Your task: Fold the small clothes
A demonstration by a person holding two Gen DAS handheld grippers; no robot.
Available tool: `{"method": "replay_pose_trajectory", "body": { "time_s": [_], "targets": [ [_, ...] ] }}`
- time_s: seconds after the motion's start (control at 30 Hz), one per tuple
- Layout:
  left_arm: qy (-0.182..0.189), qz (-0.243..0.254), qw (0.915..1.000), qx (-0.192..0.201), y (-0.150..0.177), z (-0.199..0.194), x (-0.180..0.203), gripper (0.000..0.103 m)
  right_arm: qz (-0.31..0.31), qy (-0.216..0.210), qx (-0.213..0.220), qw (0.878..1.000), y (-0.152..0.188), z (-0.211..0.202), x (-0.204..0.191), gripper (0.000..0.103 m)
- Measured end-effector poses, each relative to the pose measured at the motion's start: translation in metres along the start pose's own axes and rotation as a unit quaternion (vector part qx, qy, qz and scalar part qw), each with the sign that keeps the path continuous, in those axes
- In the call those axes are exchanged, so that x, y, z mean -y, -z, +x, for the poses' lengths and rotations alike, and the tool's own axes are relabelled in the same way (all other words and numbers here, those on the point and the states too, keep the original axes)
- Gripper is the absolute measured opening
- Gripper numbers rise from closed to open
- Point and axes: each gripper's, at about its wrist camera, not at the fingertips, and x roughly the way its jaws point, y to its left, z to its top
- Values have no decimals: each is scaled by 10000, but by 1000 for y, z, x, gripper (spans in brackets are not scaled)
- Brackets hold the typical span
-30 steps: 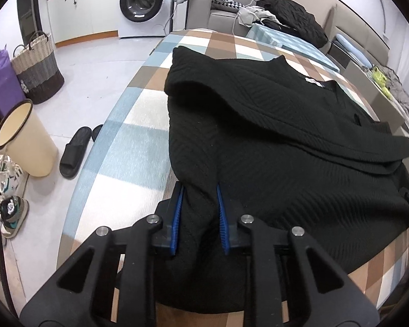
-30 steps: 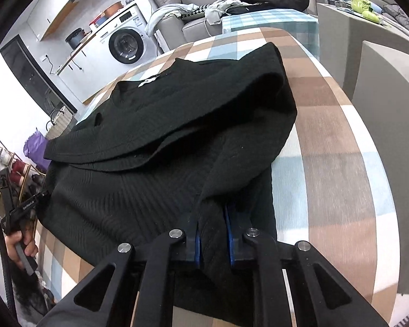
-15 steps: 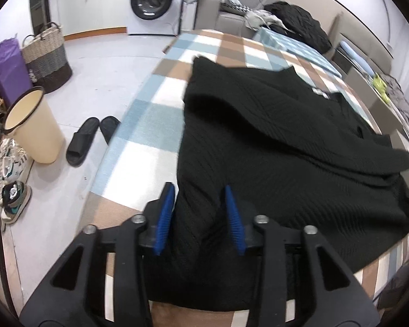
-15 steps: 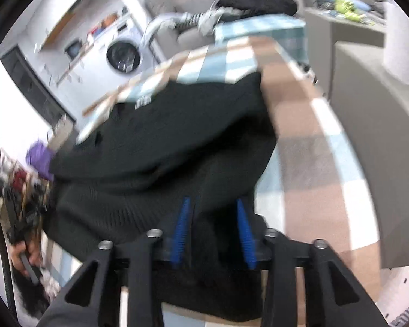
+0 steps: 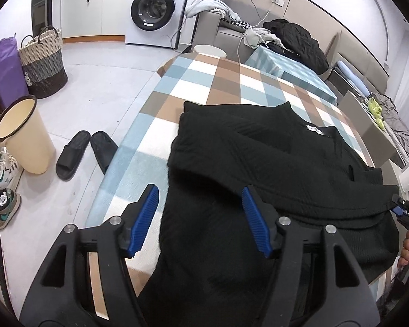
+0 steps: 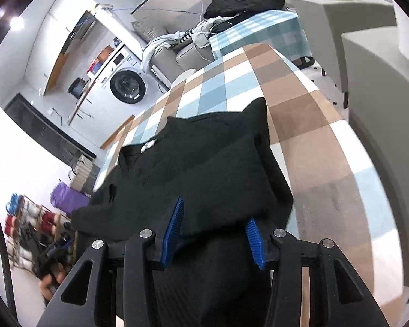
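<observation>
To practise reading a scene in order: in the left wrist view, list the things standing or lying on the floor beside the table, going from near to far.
Sneakers → cream bin and black slippers → purple bag → woven basket → washing machine.

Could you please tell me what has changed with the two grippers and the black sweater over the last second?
Both grippers let go: the left gripper and right gripper, each shut on the near hem of the black sweater a second ago, now stand wide open above it. The sweater remains on the checked table, its sleeve still folded across the front.
</observation>
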Motion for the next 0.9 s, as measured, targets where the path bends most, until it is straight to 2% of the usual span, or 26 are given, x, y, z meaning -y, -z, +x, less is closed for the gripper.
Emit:
{"method": "replay_pose_trajectory", "body": {
  "time_s": [0.07, 0.17, 0.33, 0.43, 0.47, 0.53, 0.57, 0.6, 0.67, 0.73, 0.9],
  "targets": [
    [10, 4, 10000, -37, -4, 7, 3, 61, 107, -179, 113, 9997, -10, 4, 0, 45],
    [-47, -18, 9999, -99, -11, 17, 3, 61, 272, -162, 74, 9995, -21, 10, 2, 45],
    [-89, -166, 9997, -134, -23, 31, -2, 61, 278, -165, 49, 9995, -19, 10, 5, 45],
    [30, -185, 9998, -113, -28, 36, -2, 61, 293, -164, 52, 9994, -16, 8, 6, 45],
    [56, -181, 9998, -89, -29, 36, -1, 57, 314, -165, 46, 9994, -16, 8, 6, 45],
    [79, -202, 9998, -14, -31, 37, -1, 42, 319, -168, 48, 9993, -15, 8, 7, 45],
    [72, -209, 9998, -18, -32, 39, -1, 26, 319, -165, 53, 9993, -15, 8, 7, 45],
    [143, -225, 9996, -33, -33, 41, -2, 15, 332, -164, 68, 9993, -15, 9, 7, 42],
    [295, -291, 9991, 18, -34, 41, -1, 9, 360, -115, 116, 9992, -15, 9, 8, 15],
    [295, -238, 9992, 121, -37, 39, 3, 8, 360, -92, 205, 9991, -17, 7, 8, 4],
    [424, -230, 9981, 379, -56, 29, 12, 7, 283, -197, 448, 9984, -36, -1, -3, 2]
  ]
}}
